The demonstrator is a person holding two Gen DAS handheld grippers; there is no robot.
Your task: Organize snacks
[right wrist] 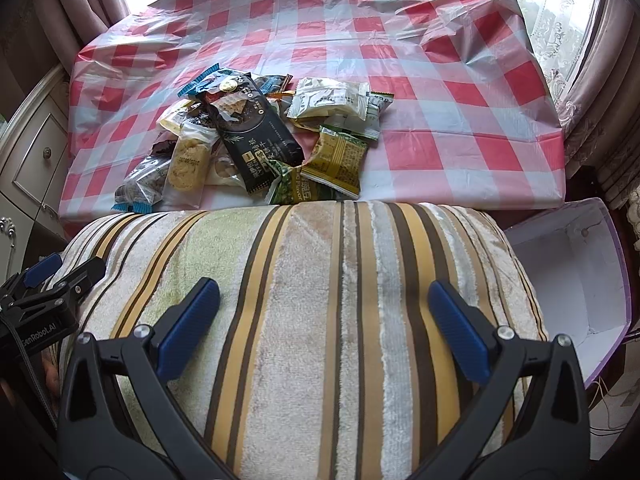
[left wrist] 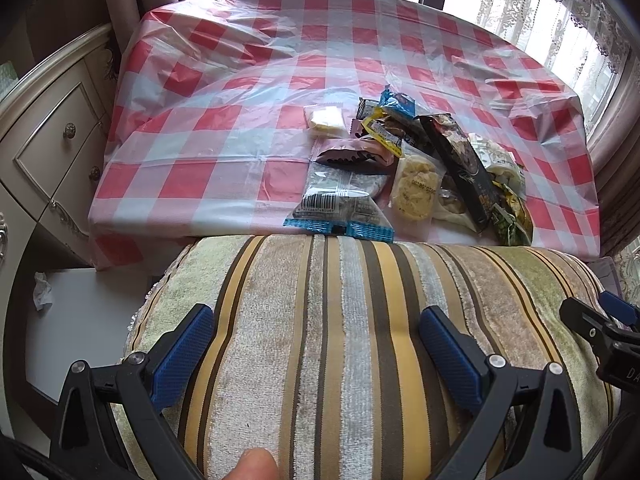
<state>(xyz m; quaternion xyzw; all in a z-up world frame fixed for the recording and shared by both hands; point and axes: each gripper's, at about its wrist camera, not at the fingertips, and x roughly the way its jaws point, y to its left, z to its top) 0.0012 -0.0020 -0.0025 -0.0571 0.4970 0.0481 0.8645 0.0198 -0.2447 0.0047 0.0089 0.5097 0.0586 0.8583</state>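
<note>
Left gripper (right wrist: 60,276) body reads, perhaps, "GenRobot.AI".

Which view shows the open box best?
The right wrist view: the box sits right of the striped cushion, its white inside and purple rim visible, nothing seen in it. In the left wrist view, only a purplish corner peeks past the cushion.
</note>
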